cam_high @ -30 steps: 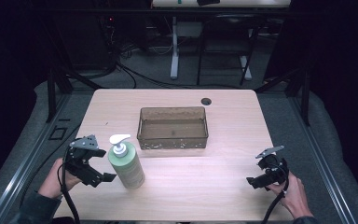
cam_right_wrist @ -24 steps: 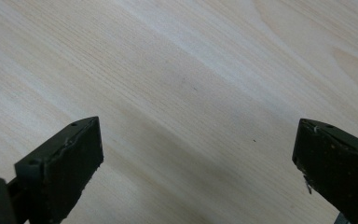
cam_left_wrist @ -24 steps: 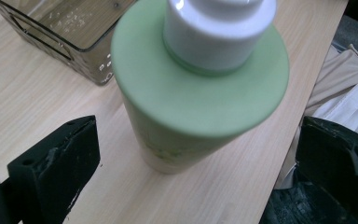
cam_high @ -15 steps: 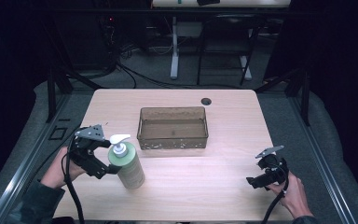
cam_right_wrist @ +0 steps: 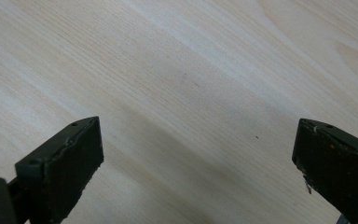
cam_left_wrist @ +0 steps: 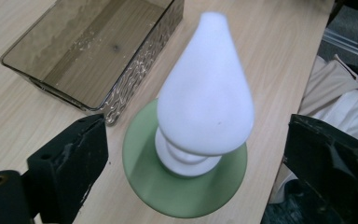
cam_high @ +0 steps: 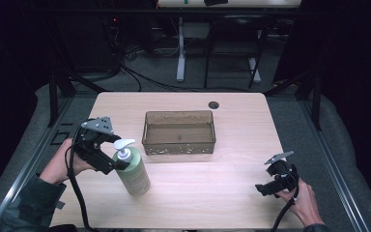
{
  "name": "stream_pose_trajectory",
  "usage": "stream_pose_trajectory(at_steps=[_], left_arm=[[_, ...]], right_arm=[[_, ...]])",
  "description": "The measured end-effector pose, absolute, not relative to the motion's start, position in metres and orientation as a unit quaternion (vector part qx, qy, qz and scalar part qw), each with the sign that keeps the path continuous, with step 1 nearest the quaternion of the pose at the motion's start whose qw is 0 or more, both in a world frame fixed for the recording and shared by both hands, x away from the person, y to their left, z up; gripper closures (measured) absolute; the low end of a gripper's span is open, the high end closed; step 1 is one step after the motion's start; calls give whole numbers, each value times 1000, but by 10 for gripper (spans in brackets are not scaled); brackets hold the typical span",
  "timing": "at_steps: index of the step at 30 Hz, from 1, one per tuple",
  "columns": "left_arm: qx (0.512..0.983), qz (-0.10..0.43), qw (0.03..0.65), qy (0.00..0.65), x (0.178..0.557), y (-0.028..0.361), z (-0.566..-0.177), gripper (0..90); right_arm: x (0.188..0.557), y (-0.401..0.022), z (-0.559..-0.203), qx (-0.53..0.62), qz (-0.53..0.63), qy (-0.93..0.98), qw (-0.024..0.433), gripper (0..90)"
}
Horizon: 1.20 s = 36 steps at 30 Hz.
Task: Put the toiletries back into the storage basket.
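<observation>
A green soap bottle (cam_high: pixel 136 173) with a white pump head (cam_high: pixel 123 144) stands upright on the table's front left. My left gripper (cam_high: pixel 116 163) reaches in from the left at the height of the bottle's neck. In the left gripper view its jaws straddle the pump head (cam_left_wrist: pixel 205 93) above the green shoulder (cam_left_wrist: pixel 144 182); they have just been closing a little, but a gap remains on both sides, so my left gripper (cam_left_wrist: pixel 198 140) is open. My right gripper (cam_high: pixel 264 188) rests low at the front right, and in its own view the right gripper (cam_right_wrist: pixel 193 144) stands open over bare wood.
A clear brown plastic tray (cam_high: pixel 178 147), nothing in it, sits mid-table just right of and behind the bottle; its wall (cam_left_wrist: pixel 135 79) is close to the left jaw. A cable hole (cam_high: pixel 214 104) lies near the far edge. Light fabric (cam_left_wrist: pixel 340 102) shows past the table's edge.
My left gripper has risen from table level and moved right, from beside the bottle's body up to its pump. The bottle, the tray and my right gripper have stayed put.
</observation>
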<state>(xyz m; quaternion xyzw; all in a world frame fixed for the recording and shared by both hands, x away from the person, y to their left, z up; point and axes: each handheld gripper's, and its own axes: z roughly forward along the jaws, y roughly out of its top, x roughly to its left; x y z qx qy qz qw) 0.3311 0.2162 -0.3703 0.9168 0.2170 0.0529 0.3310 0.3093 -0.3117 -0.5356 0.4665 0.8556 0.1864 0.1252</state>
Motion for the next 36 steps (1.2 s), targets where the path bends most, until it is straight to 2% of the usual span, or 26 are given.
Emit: stream_pose_trajectory(at_steps=[1, 3, 4, 6, 17, 21, 36], left_arm=[[918, 51, 331, 215, 331, 215, -369, 99], [918, 46, 333, 212, 332, 214, -365, 212], [920, 48, 328, 208, 333, 213, -363, 229], [921, 47, 325, 209, 334, 211, -359, 325], [932, 47, 292, 211, 342, 198, -344, 573], [936, 50, 277, 212, 343, 195, -344, 622], [945, 55, 251, 201, 342, 189, -340, 630]], right_arm=[[309, -311, -536, 467, 185, 855, 126, 14], [309, -311, -536, 467, 186, 855, 125, 14], [309, -311, -536, 467, 185, 856, 125, 14], [309, -311, -535, 467, 187, 855, 125, 14], [309, -312, -536, 467, 187, 856, 123, 14], [310, -313, -537, 467, 189, 855, 122, 14], [311, -311, -536, 462, 184, 858, 126, 15]])
